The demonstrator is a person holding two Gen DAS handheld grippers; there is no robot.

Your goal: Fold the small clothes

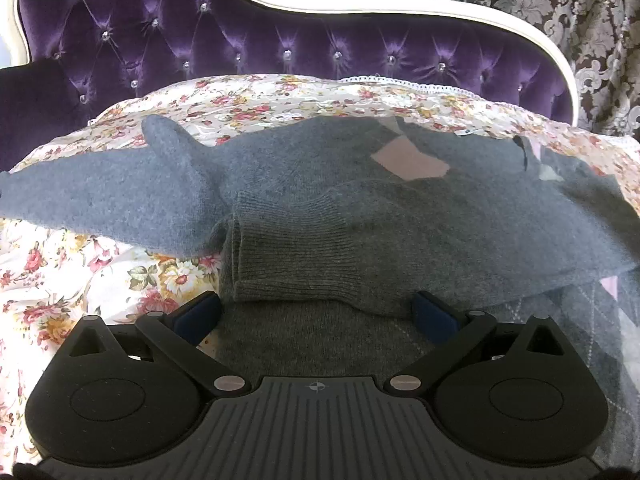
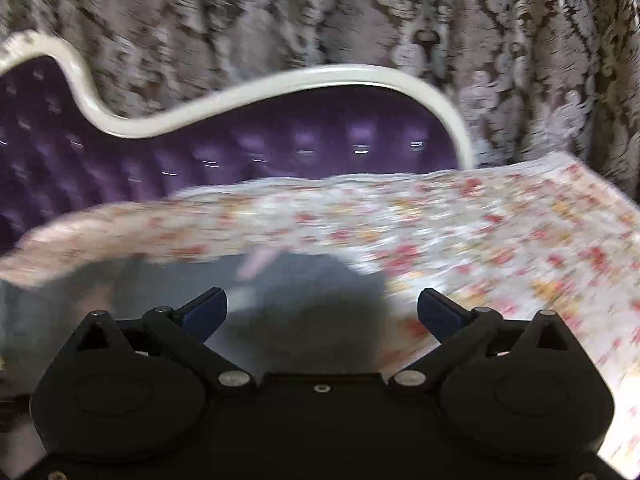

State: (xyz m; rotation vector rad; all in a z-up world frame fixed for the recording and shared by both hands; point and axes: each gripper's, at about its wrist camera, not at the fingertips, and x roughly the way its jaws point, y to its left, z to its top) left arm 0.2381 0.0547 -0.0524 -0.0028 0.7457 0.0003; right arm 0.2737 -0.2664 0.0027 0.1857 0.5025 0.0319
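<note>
A small grey knitted sweater [image 1: 320, 184] with pink diamond patches lies spread on the floral bed sheet [image 1: 60, 280]. One sleeve stretches to the left and a ribbed cuff [image 1: 288, 256] is folded over the body. My left gripper [image 1: 316, 314] is open, its blue pads either side of the ribbed cuff, just above the knit. In the blurred right wrist view, my right gripper [image 2: 322, 312] is open and empty above a grey edge of the sweater [image 2: 312, 292].
A purple tufted headboard [image 1: 240, 40] with a white curved frame stands behind the bed. A patterned grey curtain [image 1: 560, 8] hangs behind it. The floral sheet [image 2: 500, 240] extends to the right of the sweater.
</note>
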